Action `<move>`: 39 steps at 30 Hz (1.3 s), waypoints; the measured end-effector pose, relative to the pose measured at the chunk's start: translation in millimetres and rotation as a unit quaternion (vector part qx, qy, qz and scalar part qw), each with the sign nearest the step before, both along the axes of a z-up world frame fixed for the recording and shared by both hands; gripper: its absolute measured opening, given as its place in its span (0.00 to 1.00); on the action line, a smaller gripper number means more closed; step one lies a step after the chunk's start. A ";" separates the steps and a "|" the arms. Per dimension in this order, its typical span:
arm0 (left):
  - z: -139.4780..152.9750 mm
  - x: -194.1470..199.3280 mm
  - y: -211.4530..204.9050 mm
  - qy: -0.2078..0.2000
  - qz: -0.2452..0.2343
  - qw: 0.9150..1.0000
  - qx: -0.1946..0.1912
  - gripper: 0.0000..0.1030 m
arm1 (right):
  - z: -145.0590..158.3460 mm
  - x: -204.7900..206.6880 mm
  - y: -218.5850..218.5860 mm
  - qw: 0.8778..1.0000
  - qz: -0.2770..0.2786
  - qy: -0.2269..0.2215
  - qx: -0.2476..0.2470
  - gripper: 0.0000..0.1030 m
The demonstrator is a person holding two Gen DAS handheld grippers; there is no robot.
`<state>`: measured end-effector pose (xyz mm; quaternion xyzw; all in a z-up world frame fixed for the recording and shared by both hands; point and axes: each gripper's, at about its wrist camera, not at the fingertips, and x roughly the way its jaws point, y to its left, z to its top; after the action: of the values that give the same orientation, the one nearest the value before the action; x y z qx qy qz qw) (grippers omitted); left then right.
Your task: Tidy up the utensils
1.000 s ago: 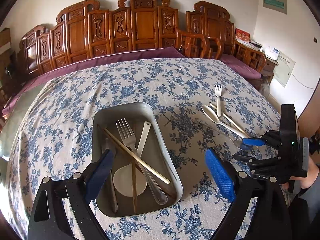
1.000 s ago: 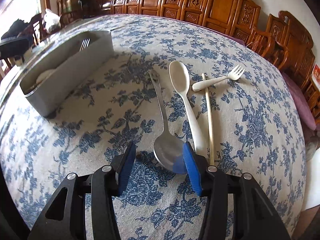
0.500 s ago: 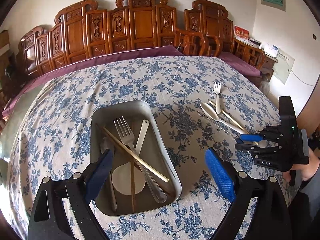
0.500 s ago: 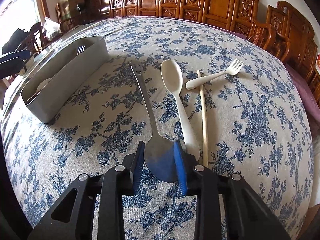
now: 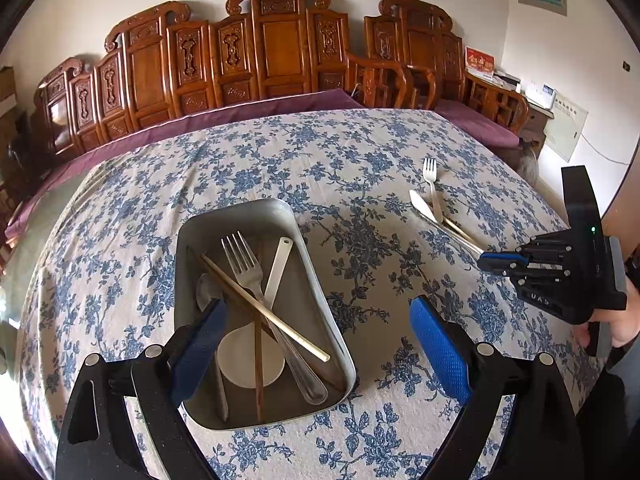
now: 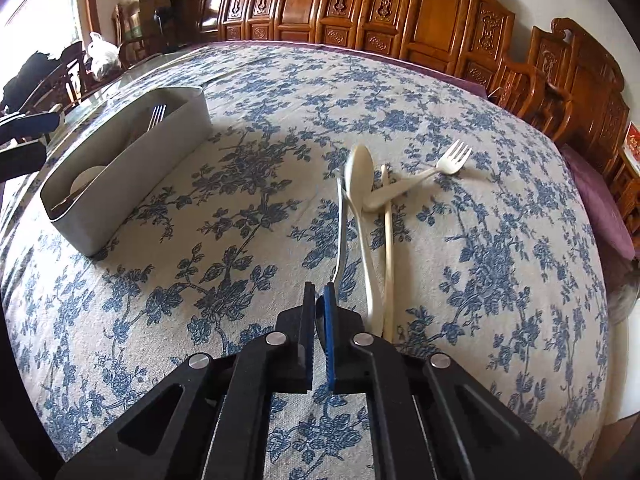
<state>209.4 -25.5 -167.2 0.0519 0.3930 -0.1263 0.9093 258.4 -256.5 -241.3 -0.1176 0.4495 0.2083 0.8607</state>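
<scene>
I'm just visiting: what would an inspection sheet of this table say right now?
Surface: floral tablecloth, no spills seen.
Job's things: metal tray holds a fork, chopsticks and spoons; white spoon, white fork and chopstick lie loose.
Clutter: nothing seen.
Grippers: right gripper has just closed its jaws on the metal spoon; left gripper open above the tray.
Cables: nothing seen.
Surroundings: carved wooden chairs.

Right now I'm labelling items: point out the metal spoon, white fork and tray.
metal spoon (image 6: 341, 232): right wrist view, on its handle.
white fork (image 6: 450, 160): right wrist view, on its head.
tray (image 5: 320, 300): left wrist view, on its right wall.
</scene>
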 end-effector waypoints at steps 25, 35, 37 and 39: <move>-16.1 22.8 -82.9 0.034 -0.009 0.999 -0.001 0.86 | 31.3 -1.1 -57.6 0.996 -0.036 -0.043 0.068 0.04; -30.8 92.7 -125.3 0.057 -0.011 0.998 -0.036 0.79 | 8.4 12.1 -78.6 0.995 -0.071 -0.009 0.067 0.04; -35.9 107.9 -131.1 0.066 -0.006 0.997 -0.041 0.73 | 7.4 14.3 -84.3 0.994 -0.077 -0.003 0.082 0.04; -42.0 123.1 -136.4 0.078 -0.003 0.996 -0.049 0.68 | 6.4 15.7 -88.0 0.993 -0.082 0.000 0.085 0.04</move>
<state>332.5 -161.9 -209.2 -0.0021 0.4558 -0.1518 0.8770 274.1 -344.5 -234.9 -0.0065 0.4384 0.1743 0.8817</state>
